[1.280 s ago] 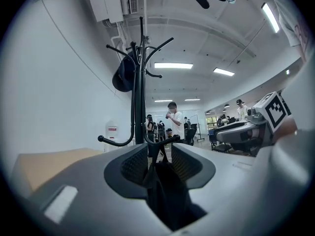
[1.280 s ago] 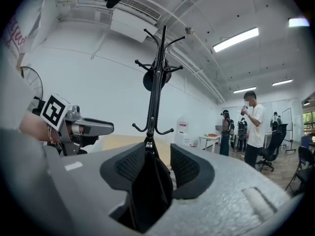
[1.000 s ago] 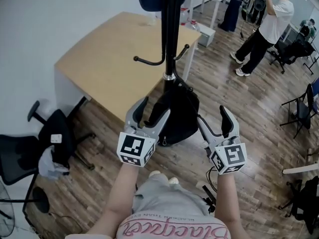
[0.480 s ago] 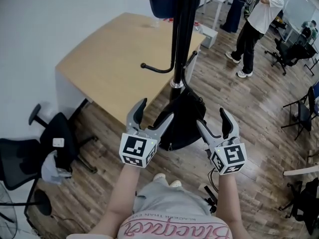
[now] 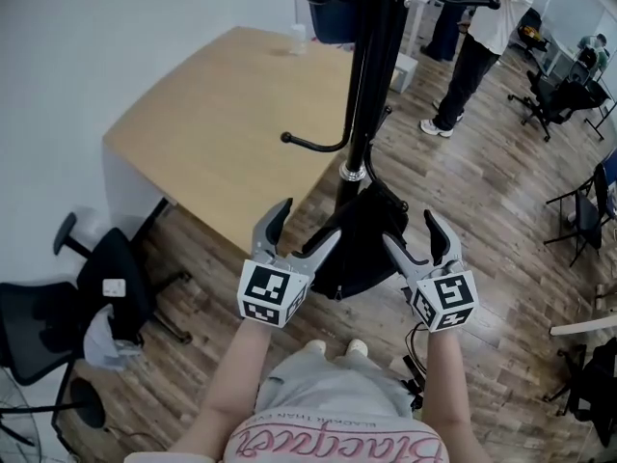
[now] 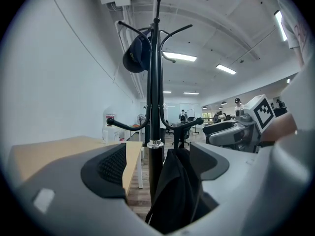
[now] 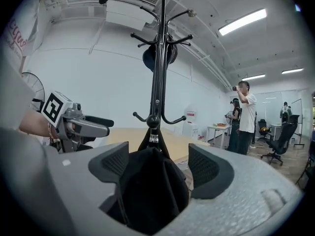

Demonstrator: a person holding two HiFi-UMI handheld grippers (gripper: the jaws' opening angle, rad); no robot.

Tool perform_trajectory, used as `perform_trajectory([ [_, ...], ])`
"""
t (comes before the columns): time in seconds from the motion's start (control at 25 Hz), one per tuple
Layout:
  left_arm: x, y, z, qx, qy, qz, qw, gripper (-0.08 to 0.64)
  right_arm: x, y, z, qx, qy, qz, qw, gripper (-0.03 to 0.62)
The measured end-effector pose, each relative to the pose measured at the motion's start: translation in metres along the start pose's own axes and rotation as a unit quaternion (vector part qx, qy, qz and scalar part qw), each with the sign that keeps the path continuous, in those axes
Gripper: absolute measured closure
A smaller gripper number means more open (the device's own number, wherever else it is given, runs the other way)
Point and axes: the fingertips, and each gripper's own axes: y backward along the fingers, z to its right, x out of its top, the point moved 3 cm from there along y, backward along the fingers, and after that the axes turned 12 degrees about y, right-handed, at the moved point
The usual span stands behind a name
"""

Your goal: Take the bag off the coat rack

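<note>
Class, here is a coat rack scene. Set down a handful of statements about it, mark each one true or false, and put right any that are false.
1. The black bag hangs on the coat rack. True.
2. The left gripper is clamped on the bag. False: its jaws have just been opening and stand apart. The bag shows ahead between them, and the pads do not press on it.
3. A dark cap hangs near the rack's top. True.
4. In the head view the wooden table stands right of the rack. False: it stands left of it.
5. The right gripper has its jaws apart. True.
</note>
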Motion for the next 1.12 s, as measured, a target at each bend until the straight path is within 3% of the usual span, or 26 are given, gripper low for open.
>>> perform_trajectory([
  [0.48,-0.07,-0.031,0.018,0.047,0.035,-0.058,0.9966,0.16,-0.07,-0.019,0.025,0.088,-0.005,-0.054,0.995,0.218],
  [0.72,-0.107,-0.036,0.024,0.091,0.049,-0.083,0.9911,0.164,-0.107,-0.033,0.021,0.146,0.003,-0.079,0.986,0.218],
  [1.12,-0.148,-0.052,0.019,0.139,0.086,-0.107,0.9808,0.166,-0.155,-0.068,0.017,0.193,-0.005,-0.11,0.975,0.244],
])
